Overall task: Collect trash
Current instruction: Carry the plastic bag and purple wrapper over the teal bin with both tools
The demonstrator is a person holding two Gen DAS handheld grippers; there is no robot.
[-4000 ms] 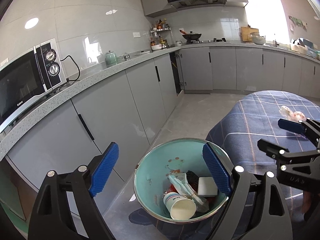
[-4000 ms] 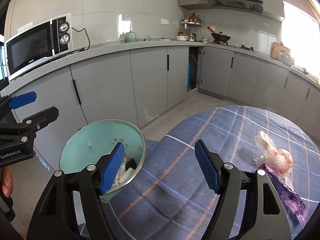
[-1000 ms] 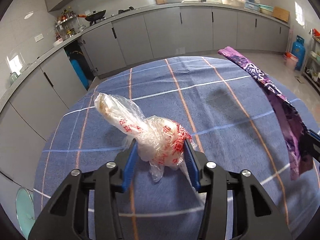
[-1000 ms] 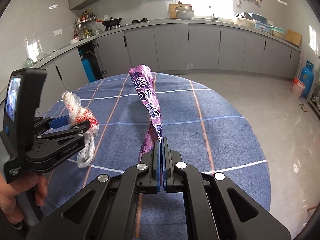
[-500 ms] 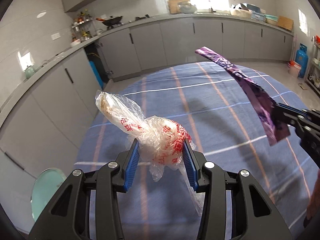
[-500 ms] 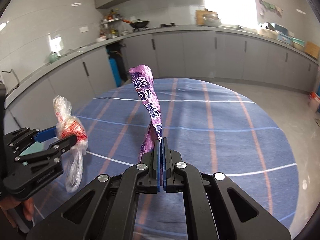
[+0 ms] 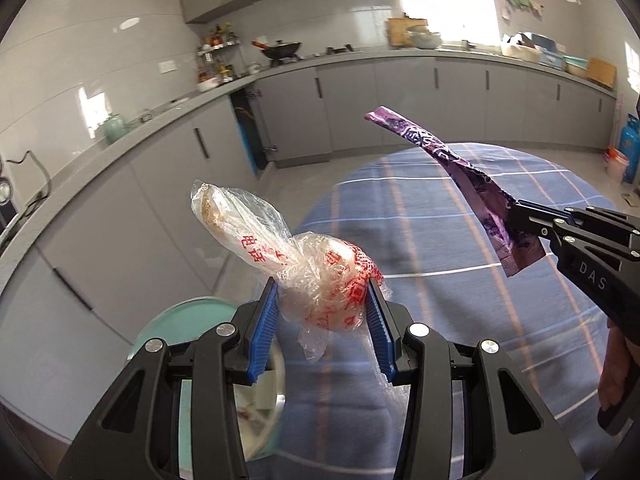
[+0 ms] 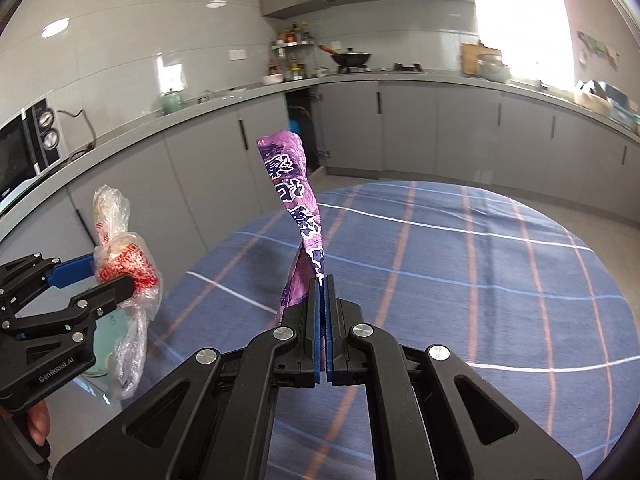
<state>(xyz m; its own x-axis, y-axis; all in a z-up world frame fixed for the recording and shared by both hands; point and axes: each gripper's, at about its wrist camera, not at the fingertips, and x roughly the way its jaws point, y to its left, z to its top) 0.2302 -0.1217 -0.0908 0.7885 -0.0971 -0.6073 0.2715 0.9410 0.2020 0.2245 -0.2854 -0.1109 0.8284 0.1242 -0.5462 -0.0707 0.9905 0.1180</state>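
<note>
My left gripper is shut on a crumpled clear plastic bag with red print, held in the air over the table's left edge. From the right wrist view the same bag hangs in that gripper at the left. My right gripper is shut on a long purple wrapper that stands up from its blue pads. In the left wrist view the wrapper sticks out of the right gripper at the right. A teal trash bin with litter inside sits on the floor, below and left of the bag.
A round table with a blue plaid cloth fills the middle and right. Grey cabinets and a countertop run along the walls. A microwave stands on the counter at far left. A hand holds the right gripper's handle.
Both grippers have swung left, away from the table's middle toward its left edge, each keeping its load. The teal bin has come into view under the left gripper.
</note>
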